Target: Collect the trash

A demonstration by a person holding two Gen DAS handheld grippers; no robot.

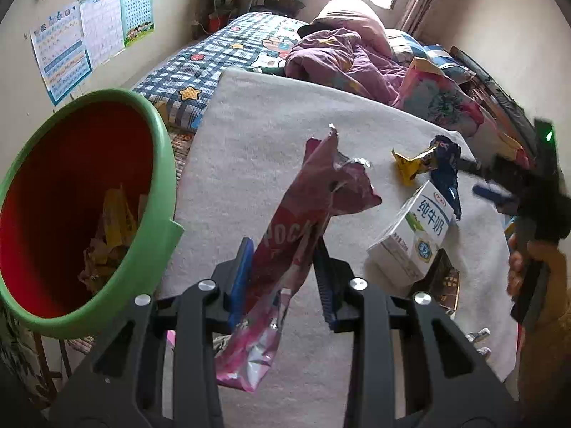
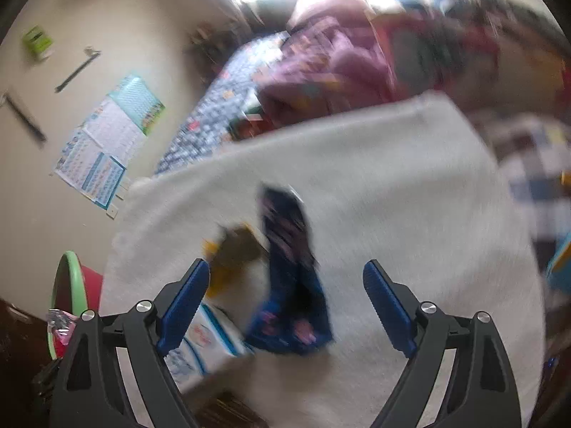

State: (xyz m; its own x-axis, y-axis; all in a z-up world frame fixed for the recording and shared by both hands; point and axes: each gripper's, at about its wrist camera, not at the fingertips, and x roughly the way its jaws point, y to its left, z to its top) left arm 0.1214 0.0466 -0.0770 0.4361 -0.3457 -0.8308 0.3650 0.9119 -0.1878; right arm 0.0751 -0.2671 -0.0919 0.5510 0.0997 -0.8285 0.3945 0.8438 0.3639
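Left wrist view gives us a white blanket (image 1: 271, 135) spread over the bed, a green-rimmed red bin (image 1: 157, 164) just off its left edge with wrappers inside, and a milk carton (image 1: 414, 235) lying near blue and yellow wrappers. Our left gripper (image 1: 282, 267) pinches a pink snack wrapper (image 1: 303, 214) held beside the bin. Our right gripper (image 2: 285, 306), jaws wide and empty, hangs over what seems, through blur, the blue wrapper (image 2: 289, 285).

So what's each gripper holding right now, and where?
Left gripper pinches the pink wrapper near mid-length. Right gripper is open, holding nothing.
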